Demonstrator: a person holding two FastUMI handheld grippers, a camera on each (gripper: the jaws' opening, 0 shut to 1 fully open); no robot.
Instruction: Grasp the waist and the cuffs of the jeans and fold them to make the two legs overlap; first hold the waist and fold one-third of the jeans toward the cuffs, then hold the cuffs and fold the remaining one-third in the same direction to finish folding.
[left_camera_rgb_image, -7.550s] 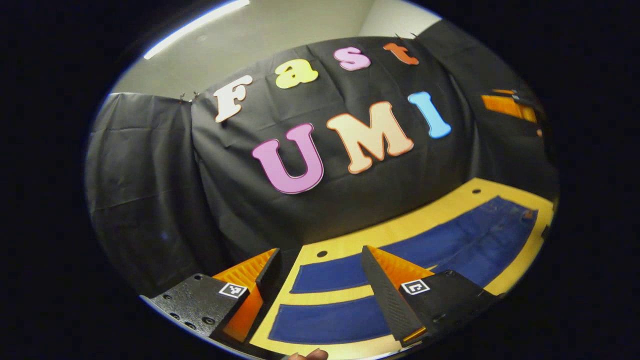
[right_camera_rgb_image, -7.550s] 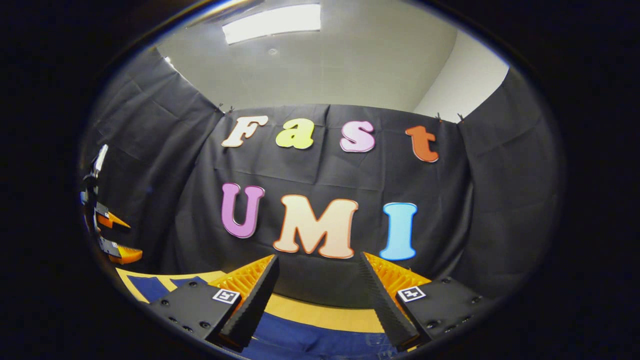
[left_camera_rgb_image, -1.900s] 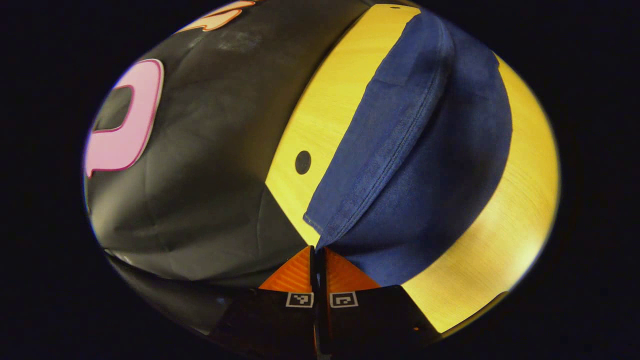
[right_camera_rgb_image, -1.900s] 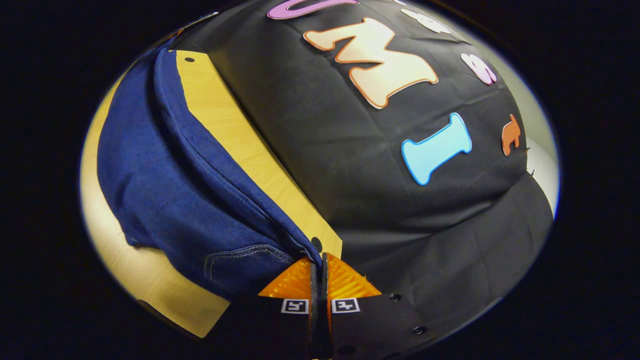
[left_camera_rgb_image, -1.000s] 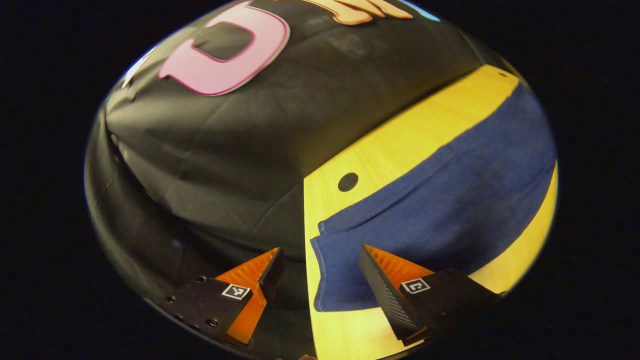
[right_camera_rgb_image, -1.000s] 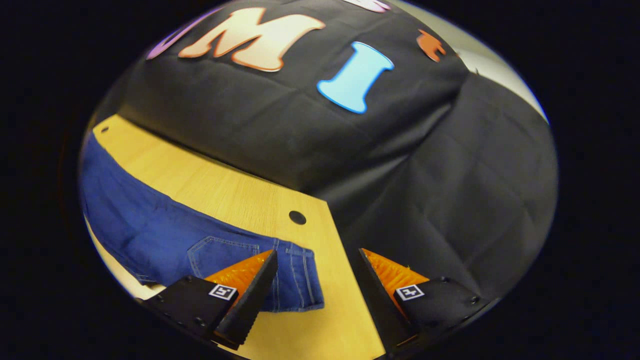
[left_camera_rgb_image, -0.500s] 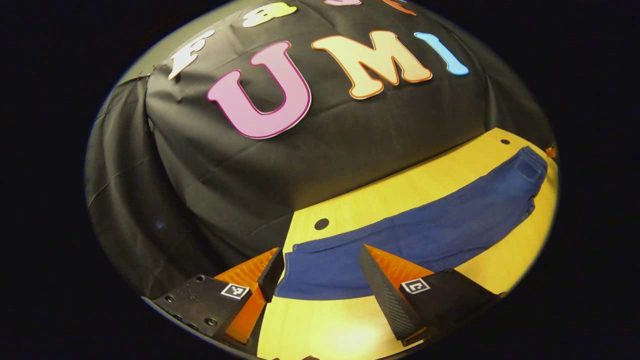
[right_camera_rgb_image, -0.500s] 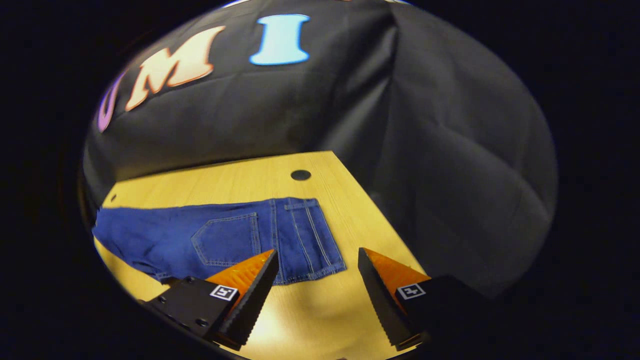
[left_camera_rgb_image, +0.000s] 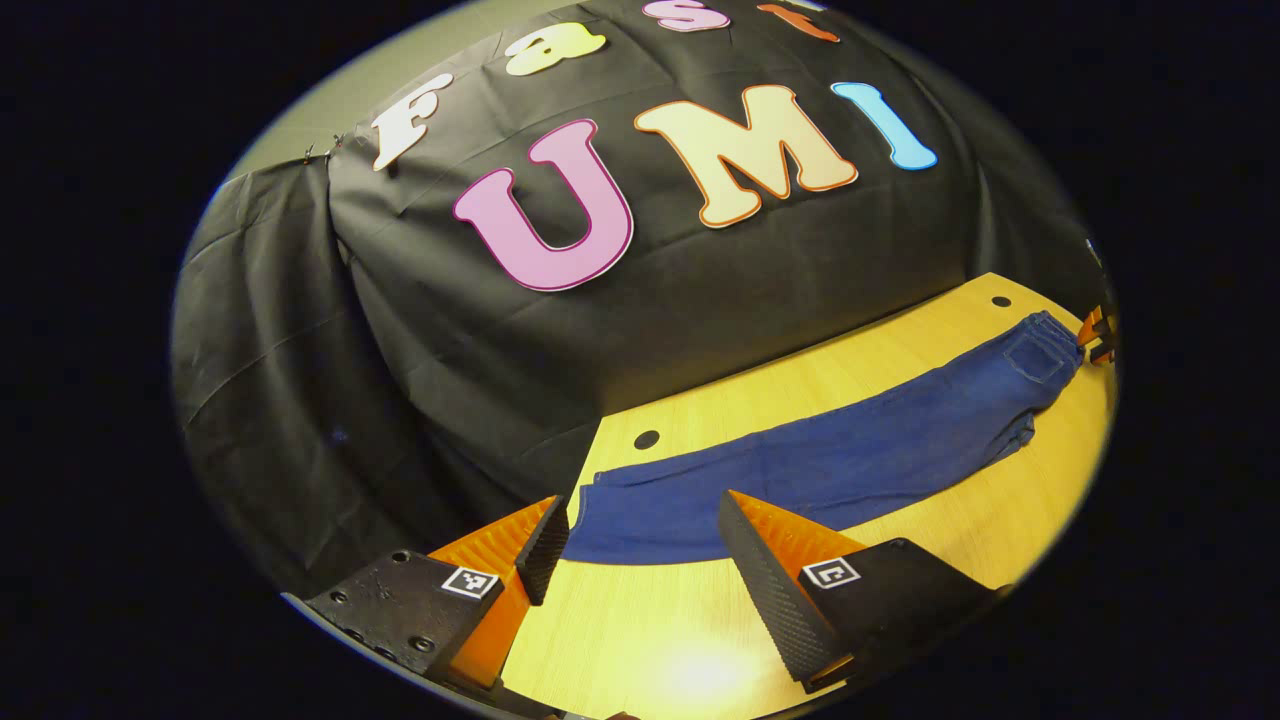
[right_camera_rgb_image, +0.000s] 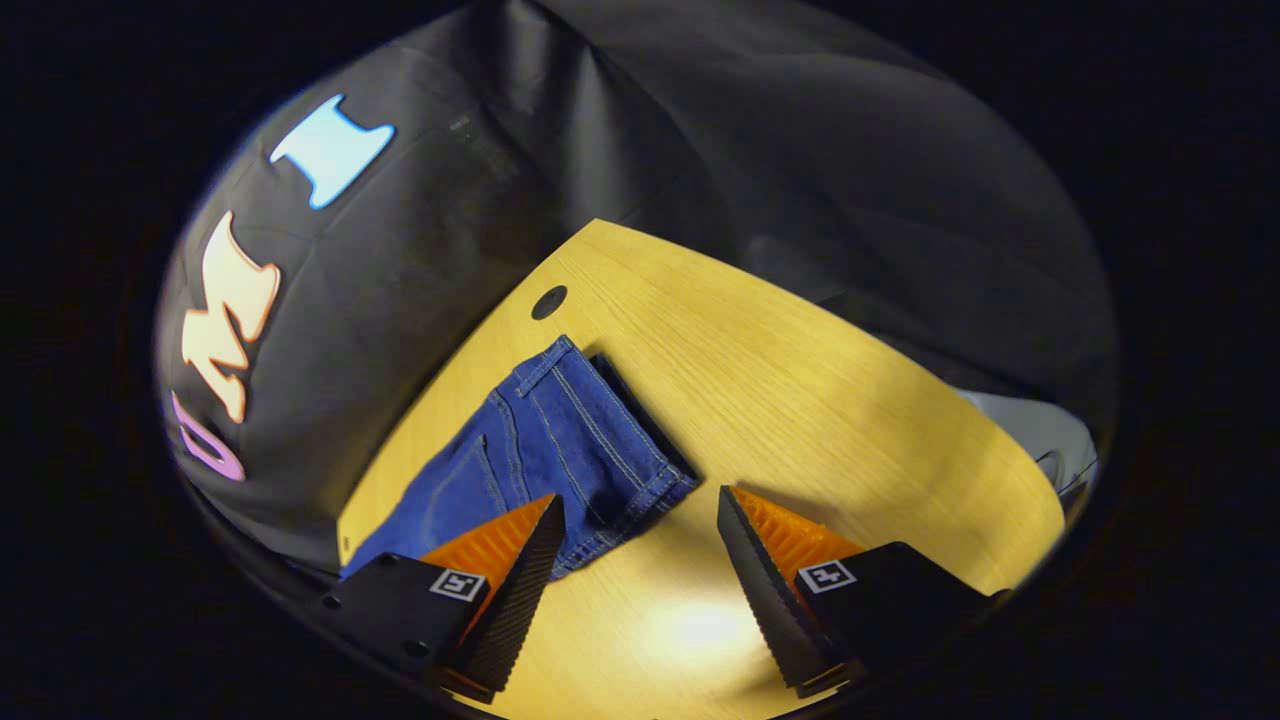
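- The jeans lie flat on the wooden counter as 1 long narrow strip, so the 2 legs look already laid over each other.
- In the left gripper view the cuffs sit at the near end of the strip, just beyond the left tool, and the waist is at the far end, well apart.
- The left tool has its jaws spread wide, holds nothing and touches no cloth.
- In the right gripper view the waist with its belt loops and a back pocket lies just ahead of the right tool, near a round hole in the counter.
- The right tool is also spread wide and empty; the corner of the waistband sits between its 2 fingers in the picture, though I cannot tell whether it is touching.
- The other tool shows small at the far edge of the left gripper view, right by the waist.
- My judgement: step 1, overlapping the legs, is done, and the step in hand is the first one-third fold from the waist.
- The next move calls for closing on the waistband through both layers, lifting and carrying it toward the cuffs.
- Catching only 1 layer could pull the legs out of line.
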